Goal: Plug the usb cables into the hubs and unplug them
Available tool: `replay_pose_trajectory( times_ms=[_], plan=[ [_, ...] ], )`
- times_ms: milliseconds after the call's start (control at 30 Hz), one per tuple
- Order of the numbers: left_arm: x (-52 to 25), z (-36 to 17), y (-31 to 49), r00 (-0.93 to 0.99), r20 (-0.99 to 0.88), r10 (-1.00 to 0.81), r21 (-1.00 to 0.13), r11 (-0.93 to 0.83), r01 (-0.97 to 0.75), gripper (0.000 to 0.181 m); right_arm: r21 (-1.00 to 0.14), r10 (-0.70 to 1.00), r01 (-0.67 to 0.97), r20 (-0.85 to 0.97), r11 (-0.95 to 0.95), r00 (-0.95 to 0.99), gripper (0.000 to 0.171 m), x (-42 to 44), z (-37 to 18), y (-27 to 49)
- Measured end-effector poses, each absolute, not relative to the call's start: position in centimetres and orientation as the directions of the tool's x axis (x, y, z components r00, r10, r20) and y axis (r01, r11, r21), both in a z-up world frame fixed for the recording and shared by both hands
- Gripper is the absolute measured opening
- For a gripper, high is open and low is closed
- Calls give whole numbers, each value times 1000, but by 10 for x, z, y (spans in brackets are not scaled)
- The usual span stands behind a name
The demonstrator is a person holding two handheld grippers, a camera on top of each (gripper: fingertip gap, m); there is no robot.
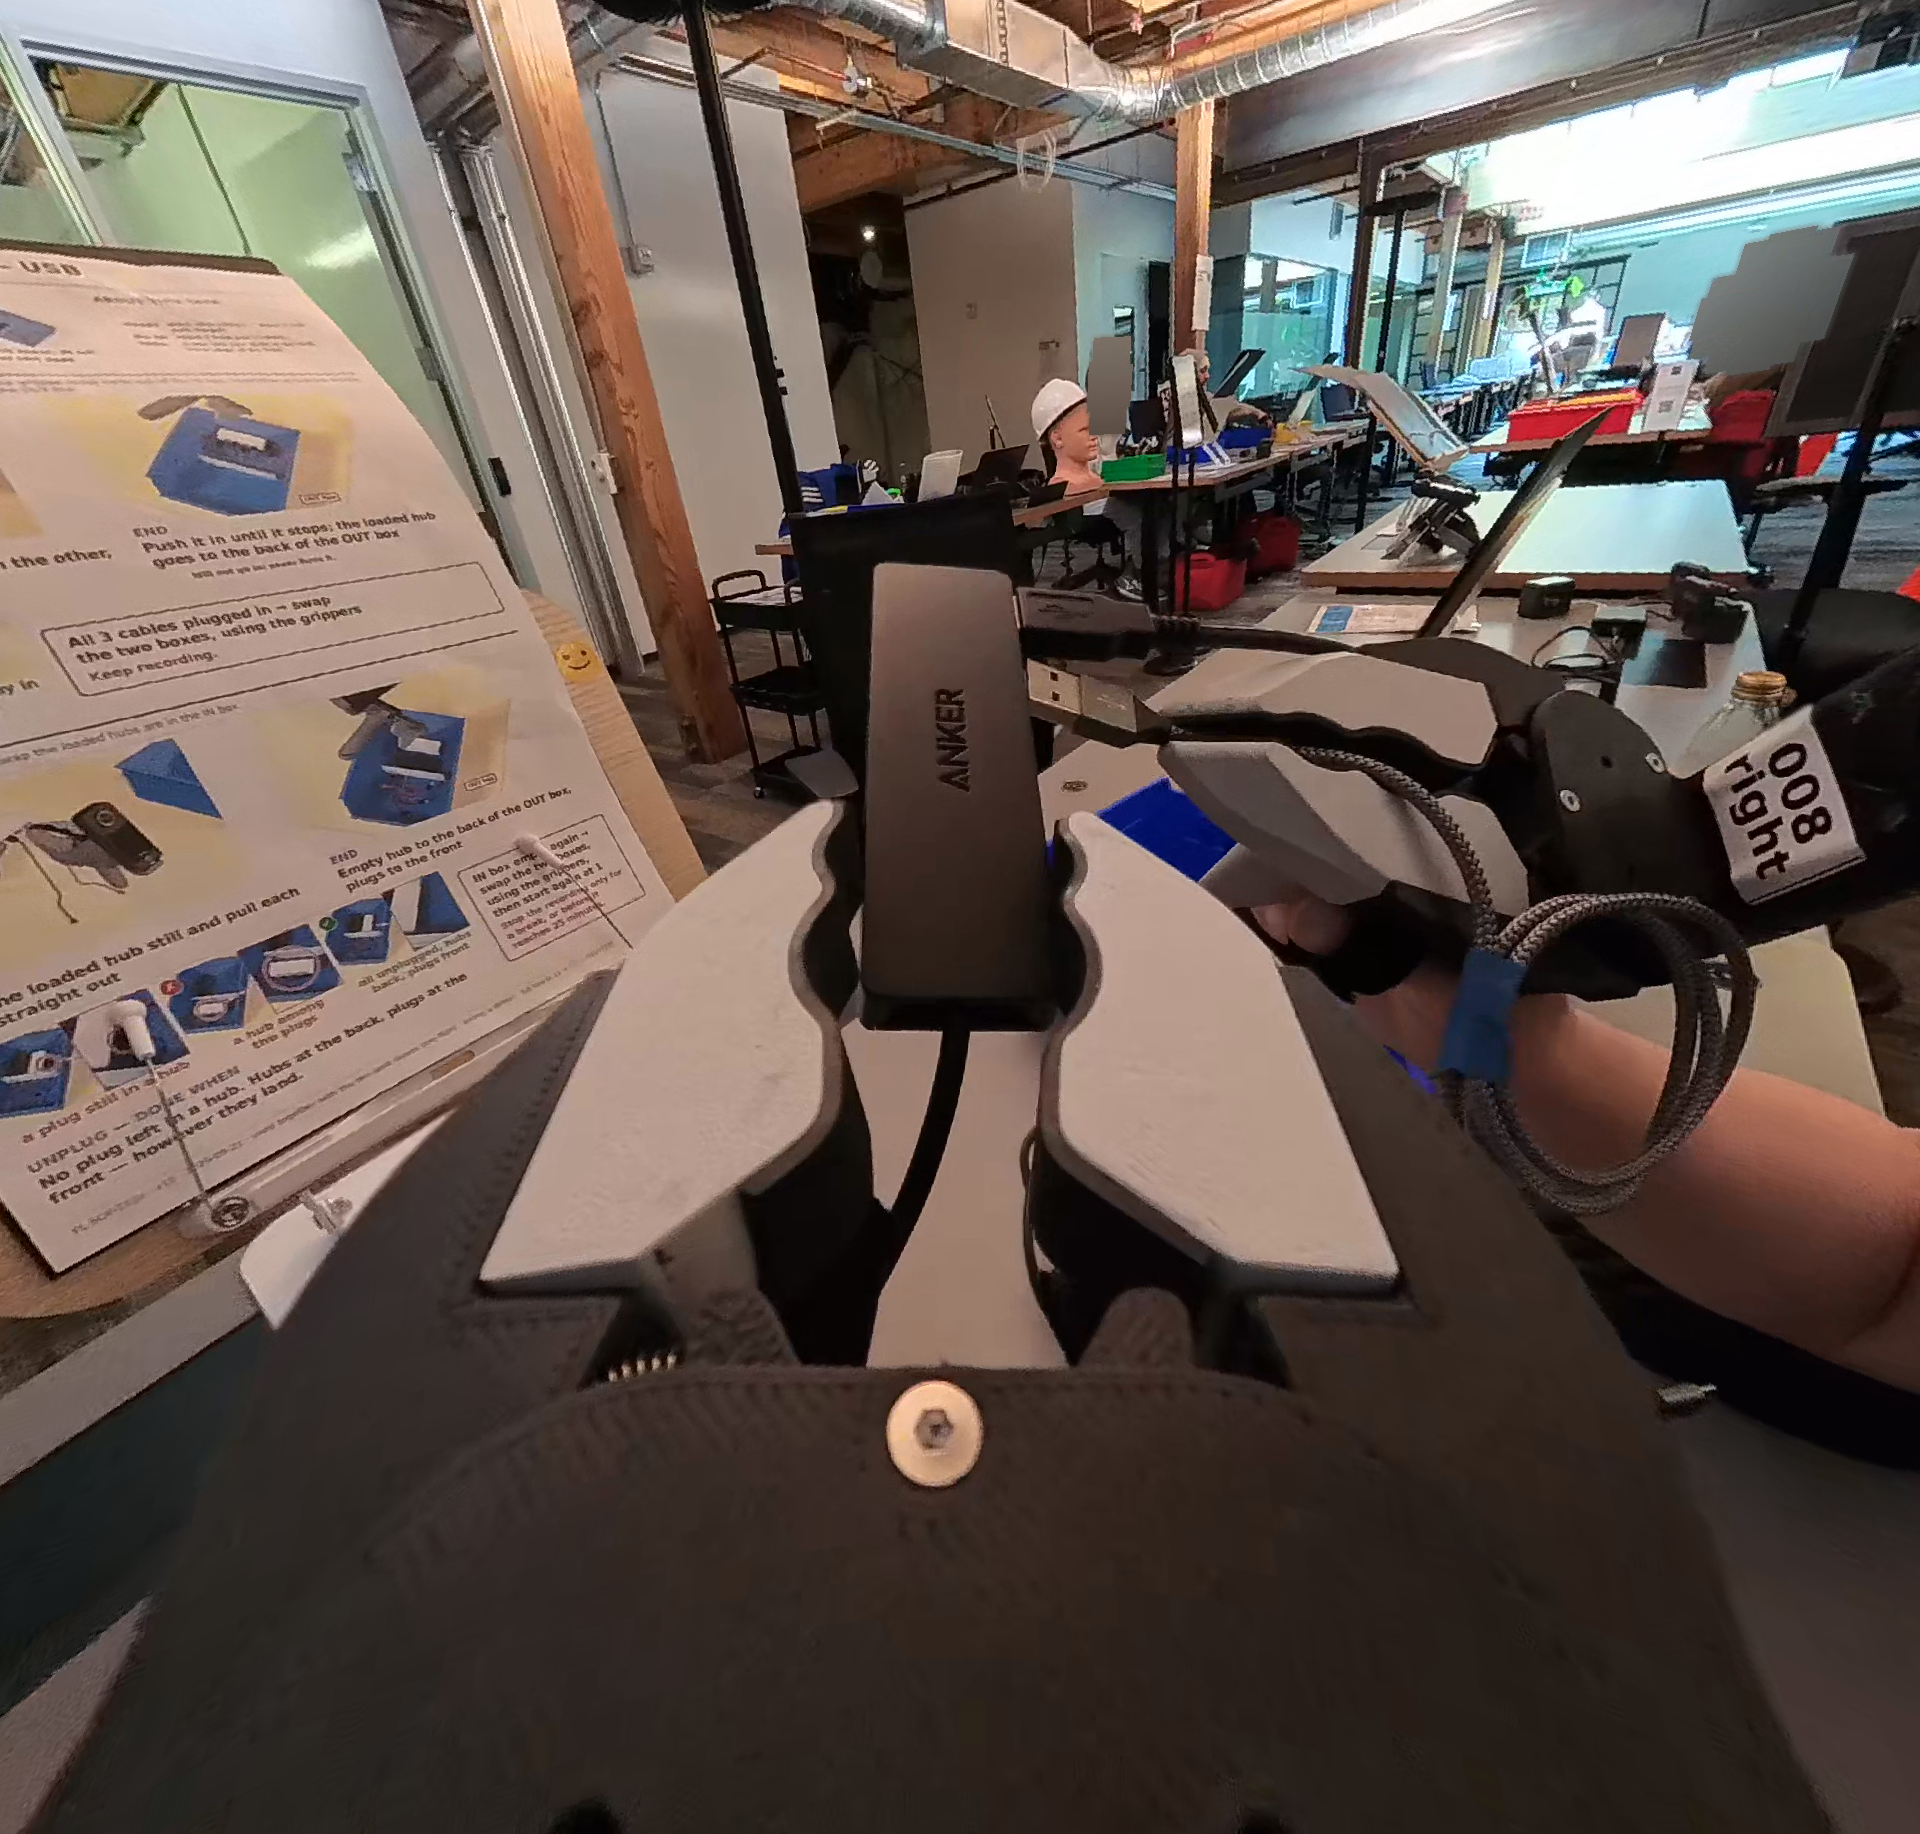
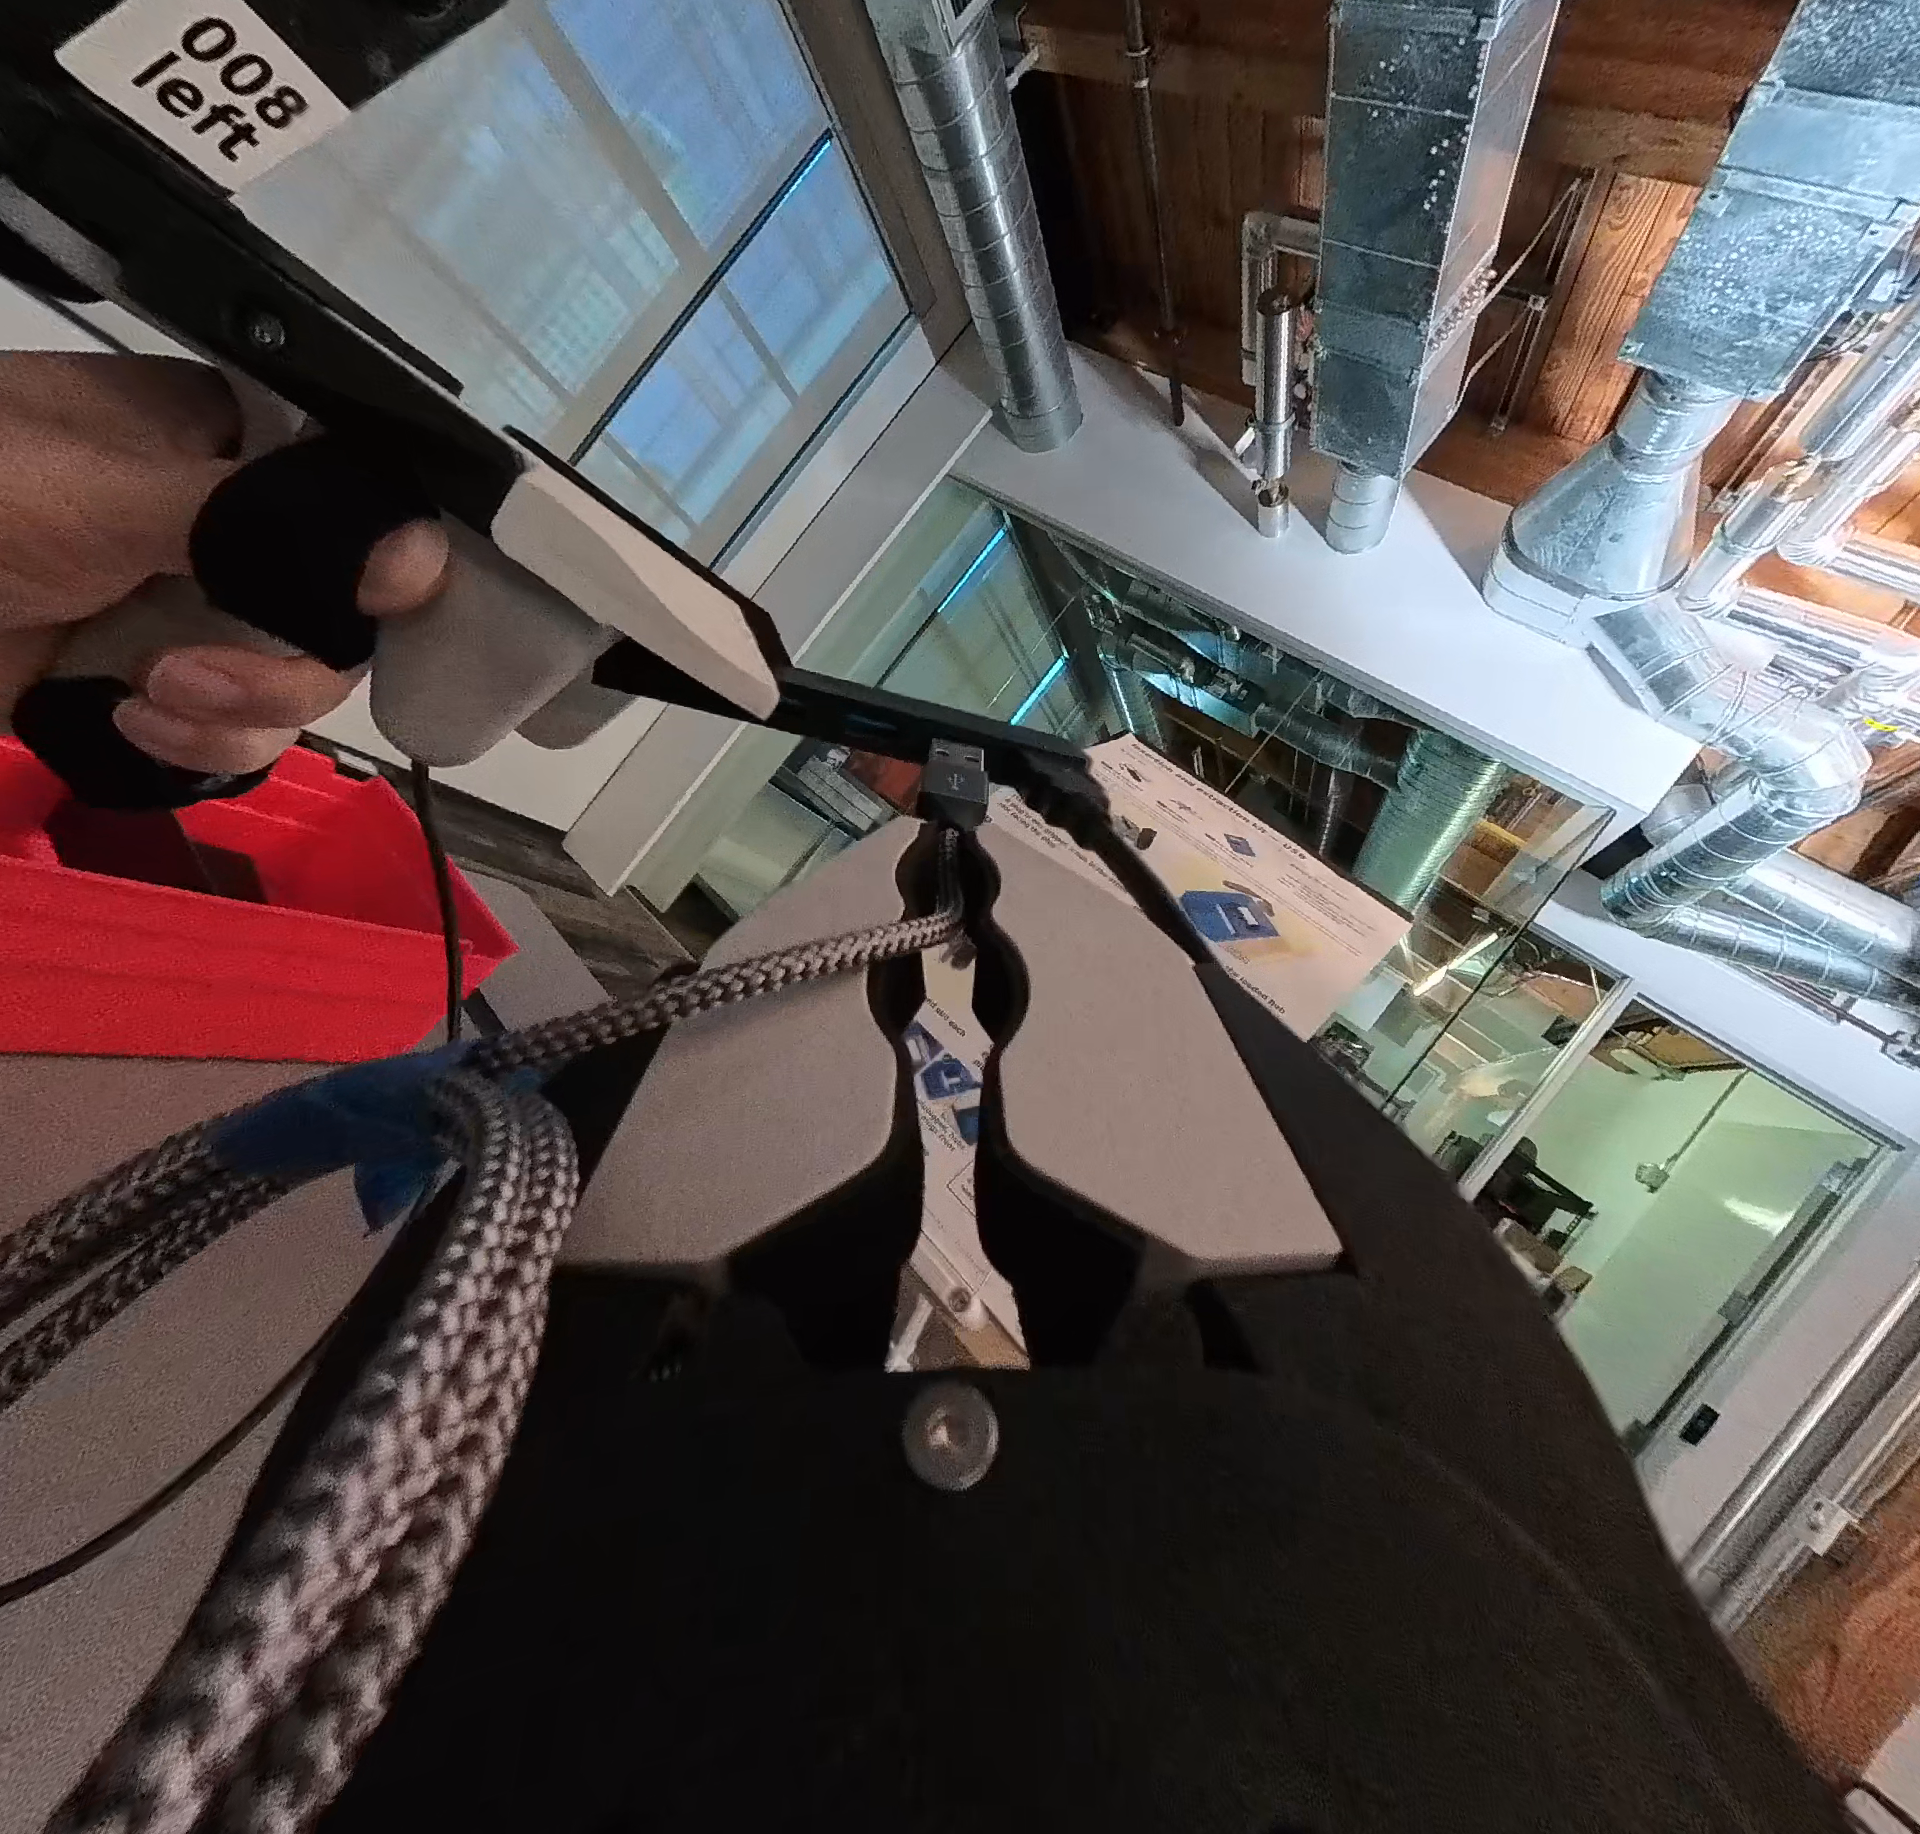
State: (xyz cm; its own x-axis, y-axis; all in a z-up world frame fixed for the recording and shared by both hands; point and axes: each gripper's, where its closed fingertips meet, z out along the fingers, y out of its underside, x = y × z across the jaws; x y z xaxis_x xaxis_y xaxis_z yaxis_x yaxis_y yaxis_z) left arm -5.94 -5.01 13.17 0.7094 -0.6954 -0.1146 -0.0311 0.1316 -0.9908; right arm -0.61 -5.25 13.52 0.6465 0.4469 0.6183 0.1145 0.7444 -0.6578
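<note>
My left gripper (image 1: 956, 839) is shut on a dark grey USB hub (image 1: 951, 745) and holds it upright in the air. One black plug (image 1: 1086, 621) sits in the hub's right side near its top. My right gripper (image 1: 1158, 730) comes in from the right, shut on a braided cable's USB plug (image 1: 1081, 704), whose metal tip is just short of the hub's edge. In the right wrist view the gripper (image 2: 951, 849) holds that plug (image 2: 956, 782) right at the hub (image 2: 914, 724). The coiled braided cable (image 2: 343, 1265), bound with blue tape, hangs below.
An instruction sheet (image 1: 260, 745) stands on a board at the left. A blue box (image 1: 1164, 828) lies behind the grippers on the white table (image 1: 1704, 641). A red bin (image 2: 208, 911) is at the left of the right wrist view. Desks and a laptop stand farther back. The grippers' ends are close to 6 cm from one another.
</note>
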Motion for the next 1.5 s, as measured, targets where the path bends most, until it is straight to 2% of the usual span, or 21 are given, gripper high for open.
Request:
replay_pose_trajectory(
  times_ms=[33,233,533,1033,1200,1433,1500],
  plan=[
    [-59,132,-50,712,-123,-692,-990,139,-37,34,-664,454,112,614,740,646,4,-6,135,-52],
    [-59,133,-52,729,-208,-653,-975,198,-101,34,-697,509,63,579,714,637,4,-6,136,-52],
    [-58,133,-55,735,-240,-635,-968,213,-133,34,-652,442,87,599,753,668,4,-3,137,-54],
    [-51,128,-56,723,-356,-592,-933,265,-242,34,-629,449,78,630,773,633,4,-2,138,-56],
    [-49,128,-57,716,-358,-599,-932,281,-230,35,-641,485,41,619,766,617,4,0,139,-58],
    [-42,132,-67,660,-334,-673,-935,325,-141,36,-491,317,144,732,859,603,4,4,148,-78],
    [-42,130,-62,668,-305,-679,-943,312,-113,49,-474,305,153,749,867,588,4,2,146,-80]
  ],
)
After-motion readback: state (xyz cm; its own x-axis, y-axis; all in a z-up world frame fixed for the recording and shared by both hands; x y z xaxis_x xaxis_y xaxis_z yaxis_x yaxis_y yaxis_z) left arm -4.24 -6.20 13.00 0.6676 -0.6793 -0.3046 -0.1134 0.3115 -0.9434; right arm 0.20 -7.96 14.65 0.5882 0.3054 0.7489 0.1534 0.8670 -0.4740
